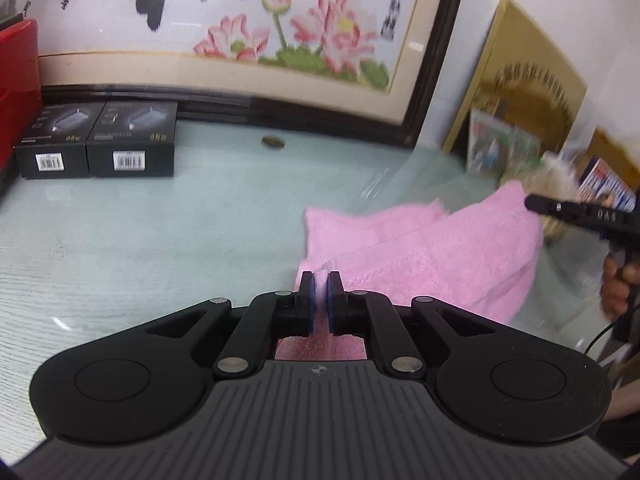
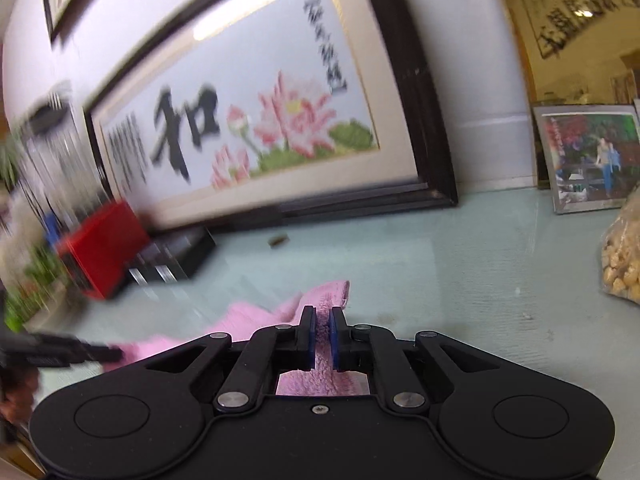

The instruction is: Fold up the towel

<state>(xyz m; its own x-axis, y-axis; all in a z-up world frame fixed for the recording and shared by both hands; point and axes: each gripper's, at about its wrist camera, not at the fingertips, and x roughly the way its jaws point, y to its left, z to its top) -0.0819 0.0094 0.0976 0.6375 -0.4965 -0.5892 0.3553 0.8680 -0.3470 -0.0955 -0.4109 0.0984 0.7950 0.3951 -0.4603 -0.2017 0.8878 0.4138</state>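
A pink towel (image 1: 432, 252) hangs lifted above the pale green glass table (image 1: 160, 232), with its far part still resting on the glass. My left gripper (image 1: 320, 280) is shut on the towel's near edge, pink cloth pinched between its blue pads. In the left wrist view my right gripper (image 1: 534, 202) reaches in from the right and holds the towel's opposite corner, a hand (image 1: 616, 280) behind it. From the right wrist, my right gripper (image 2: 322, 314) is shut on the towel (image 2: 316, 296), and the left gripper (image 2: 116, 354) shows at the left edge.
A large framed lotus embroidery (image 1: 224, 28) leans on the wall at the back. Two black boxes (image 1: 96, 144) and a red box (image 1: 18, 80) stand at the left. A small brown object (image 1: 273, 142) lies on the glass. Framed pictures (image 2: 592, 156) and a bag of nuts (image 2: 624, 256) stand at the right.
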